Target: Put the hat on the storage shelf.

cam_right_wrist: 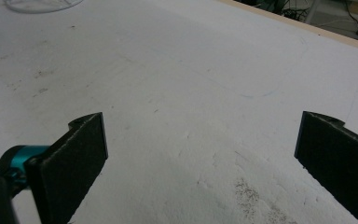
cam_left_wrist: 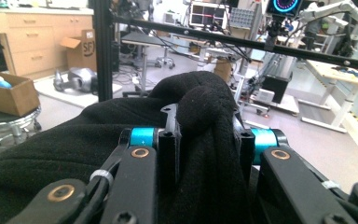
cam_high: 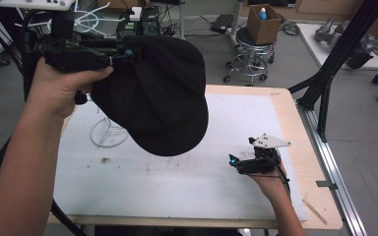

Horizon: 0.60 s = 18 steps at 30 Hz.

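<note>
White foam matting (cam_high: 187, 182), stained in places, covers the wooden table (cam_high: 295, 123), with a workshop floor, a round stool carrying a cardboard box (cam_high: 263, 23) and black frame posts beyond it. High at the left, the left gripper (cam_left_wrist: 204, 140) is held up above the table and pinches a bunched fold of a black knitted fabric cap (cam_high: 152, 93), which hangs in the air over a white wire ring stand (cam_high: 109, 132) on the matting. Near the right edge, the right gripper (cam_high: 234, 161) rests low over the matting, its jaws spread wide with nothing between them.
</note>
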{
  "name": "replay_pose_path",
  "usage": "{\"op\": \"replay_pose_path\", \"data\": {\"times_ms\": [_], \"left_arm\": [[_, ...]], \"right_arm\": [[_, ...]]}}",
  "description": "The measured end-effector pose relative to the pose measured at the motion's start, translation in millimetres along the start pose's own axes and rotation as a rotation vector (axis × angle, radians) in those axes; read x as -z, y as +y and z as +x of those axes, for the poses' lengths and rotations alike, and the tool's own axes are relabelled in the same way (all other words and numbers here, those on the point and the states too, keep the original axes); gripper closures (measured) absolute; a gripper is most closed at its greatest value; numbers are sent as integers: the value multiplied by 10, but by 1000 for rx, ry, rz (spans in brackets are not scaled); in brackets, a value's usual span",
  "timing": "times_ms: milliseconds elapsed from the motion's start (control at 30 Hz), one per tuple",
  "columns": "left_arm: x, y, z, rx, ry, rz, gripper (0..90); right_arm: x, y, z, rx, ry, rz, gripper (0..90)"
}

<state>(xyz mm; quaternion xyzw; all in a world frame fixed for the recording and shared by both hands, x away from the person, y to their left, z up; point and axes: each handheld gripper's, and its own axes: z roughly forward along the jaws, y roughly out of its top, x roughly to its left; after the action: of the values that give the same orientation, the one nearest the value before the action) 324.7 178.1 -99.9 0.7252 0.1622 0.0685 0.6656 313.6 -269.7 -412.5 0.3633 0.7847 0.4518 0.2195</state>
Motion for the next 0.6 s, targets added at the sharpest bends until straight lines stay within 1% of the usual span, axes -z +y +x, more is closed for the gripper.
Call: {"op": "replay_pose_path", "data": {"times_ms": [133,300,467,600], "left_arm": [[58,115,-28,-13,19,-11,712],[134,221,-25,-13,32,-26,712],[178,327,-33,-11,29,-52,712],[166,416,-61,-13,23,-64,712]], "right_arm": [[-2,0,-1,-2,0,-3,15],[-8,-1,5,4,-1,-1,15],[-5,-1,3,3,1,0,15],[-5,-2,-3,1,1,-2,15]]}}
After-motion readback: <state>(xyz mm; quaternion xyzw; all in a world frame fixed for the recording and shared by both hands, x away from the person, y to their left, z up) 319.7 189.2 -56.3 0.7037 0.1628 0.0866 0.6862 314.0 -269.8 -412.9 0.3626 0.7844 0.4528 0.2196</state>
